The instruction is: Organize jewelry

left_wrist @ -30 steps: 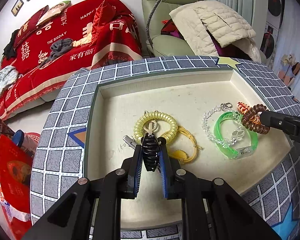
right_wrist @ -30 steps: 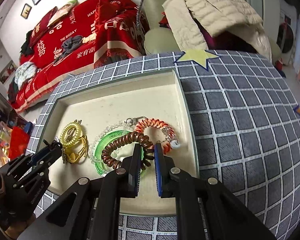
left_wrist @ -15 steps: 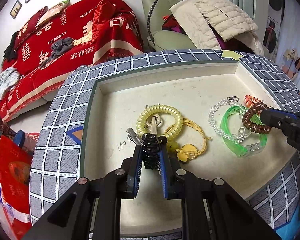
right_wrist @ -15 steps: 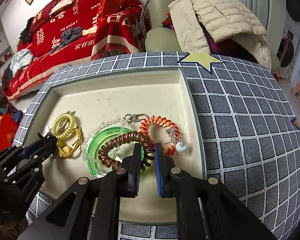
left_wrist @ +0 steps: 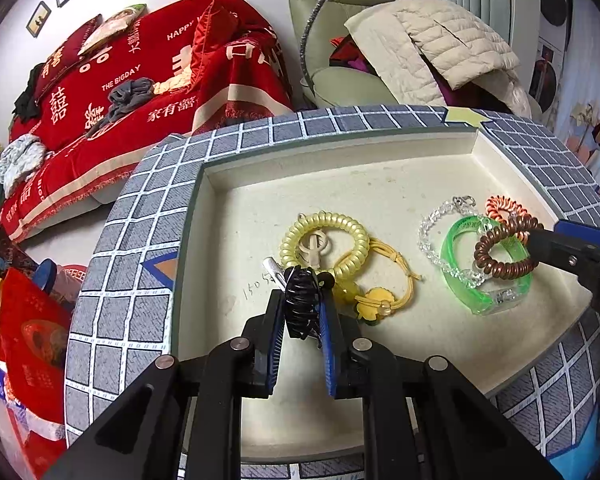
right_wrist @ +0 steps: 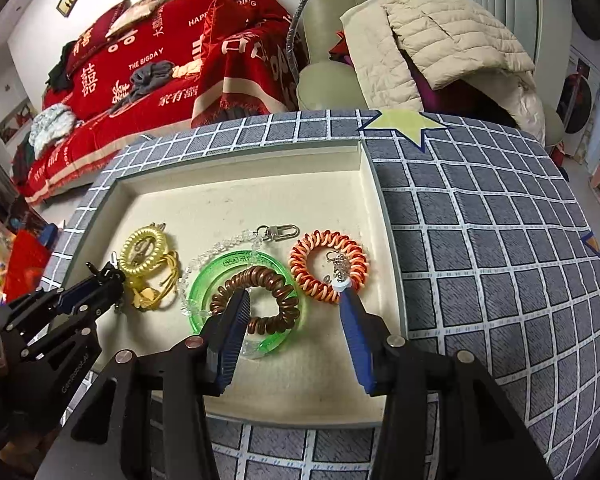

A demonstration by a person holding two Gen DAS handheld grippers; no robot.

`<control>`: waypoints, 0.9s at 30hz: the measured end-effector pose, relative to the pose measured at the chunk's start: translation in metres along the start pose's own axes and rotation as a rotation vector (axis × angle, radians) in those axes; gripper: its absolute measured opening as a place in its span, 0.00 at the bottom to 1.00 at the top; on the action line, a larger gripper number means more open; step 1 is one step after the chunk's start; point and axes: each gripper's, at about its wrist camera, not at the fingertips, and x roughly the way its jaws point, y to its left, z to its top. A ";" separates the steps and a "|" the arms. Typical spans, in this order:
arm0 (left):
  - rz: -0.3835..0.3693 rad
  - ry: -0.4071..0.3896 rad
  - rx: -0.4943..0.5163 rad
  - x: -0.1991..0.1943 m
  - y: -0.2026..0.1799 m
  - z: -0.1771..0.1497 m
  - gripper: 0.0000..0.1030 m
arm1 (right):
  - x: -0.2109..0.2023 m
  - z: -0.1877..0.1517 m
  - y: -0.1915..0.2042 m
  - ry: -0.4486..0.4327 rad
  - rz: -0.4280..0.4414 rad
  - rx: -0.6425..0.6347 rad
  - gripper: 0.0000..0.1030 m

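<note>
A cream tray (left_wrist: pixel 340 152) (right_wrist: pixel 236 160) holds the jewelry. My left gripper (left_wrist: pixel 302 312) is shut on a black claw hair clip (left_wrist: pixel 300 300), low over the tray beside a yellow coil band (left_wrist: pixel 324 236) and a yellow cord charm (left_wrist: pixel 380 296). My right gripper (right_wrist: pixel 294 300) is open over the tray's right part. A brown coil band (right_wrist: pixel 260 296) lies on a green bangle (right_wrist: pixel 204 280), touching my right gripper's left finger (right_wrist: pixel 230 320). An orange-white coil band (right_wrist: pixel 328 264) and a clear bead chain (right_wrist: pixel 228 248) lie beside them.
The tray sits on a grey grid-patterned cloth (right_wrist: pixel 480 260) with a yellow star (right_wrist: pixel 408 124). Behind are a red-covered sofa (left_wrist: pixel 140 80) and a green armchair (left_wrist: pixel 348 40) with a beige quilted jacket (right_wrist: pixel 440 40).
My right gripper has opened and let go of the brown coil band, which now lies on the green bangle. My left gripper still holds the black clip, drawn back slightly.
</note>
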 end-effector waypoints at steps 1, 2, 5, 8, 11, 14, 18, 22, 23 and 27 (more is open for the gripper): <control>0.004 -0.007 0.003 -0.001 0.000 0.000 0.37 | -0.002 0.000 0.000 -0.005 0.001 0.002 0.50; 0.009 -0.016 0.004 -0.003 0.000 0.000 0.37 | -0.004 0.000 -0.001 -0.009 0.004 0.006 0.51; 0.010 -0.023 0.003 -0.005 0.001 0.001 0.37 | -0.010 0.000 -0.004 -0.024 0.009 0.022 0.51; 0.009 -0.026 -0.006 -0.008 0.004 0.003 0.37 | -0.015 0.002 -0.006 -0.033 0.016 0.033 0.51; 0.028 -0.036 -0.008 -0.011 0.006 0.005 0.37 | -0.016 0.002 -0.006 -0.034 0.016 0.032 0.51; 0.023 -0.043 -0.017 -0.014 0.007 0.007 0.37 | -0.016 0.002 -0.007 -0.033 0.017 0.033 0.51; 0.024 -0.050 -0.022 -0.017 0.007 0.009 0.39 | -0.018 0.002 -0.006 -0.032 0.021 0.031 0.51; 0.061 -0.104 -0.042 -0.029 0.009 0.007 1.00 | -0.020 0.002 -0.005 -0.035 0.021 0.026 0.51; 0.058 -0.116 -0.029 -0.033 0.008 0.007 1.00 | -0.020 0.002 -0.004 -0.036 0.020 0.026 0.51; 0.052 -0.108 -0.016 -0.035 0.005 0.009 1.00 | -0.018 0.003 -0.003 -0.029 0.017 0.027 0.51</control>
